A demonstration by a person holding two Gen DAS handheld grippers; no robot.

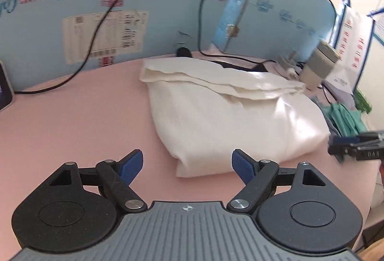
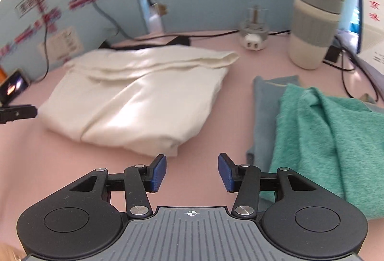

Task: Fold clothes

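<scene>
A cream garment (image 1: 225,112) (image 2: 141,97) lies folded into a thick bundle on the pink table (image 1: 72,121), its upper edge layered. My left gripper (image 1: 187,166) is open just short of the bundle's near corner, nothing between its blue pads. My right gripper (image 2: 192,171) is open too, over bare table between the cream bundle and a teal garment (image 2: 331,131) that lies crumpled to its right. Each gripper's tip shows at the edge of the other's view: right gripper (image 1: 355,148), left gripper (image 2: 16,113).
A grey-and-white lidded cup (image 2: 314,26) and a white plug adapter (image 2: 254,38) stand behind the clothes. Black cables (image 1: 96,28) run along the blue foam wall (image 1: 168,21). A phone (image 2: 13,89) leans at the far left. A grey-blue cloth (image 2: 264,117) lies under the teal one.
</scene>
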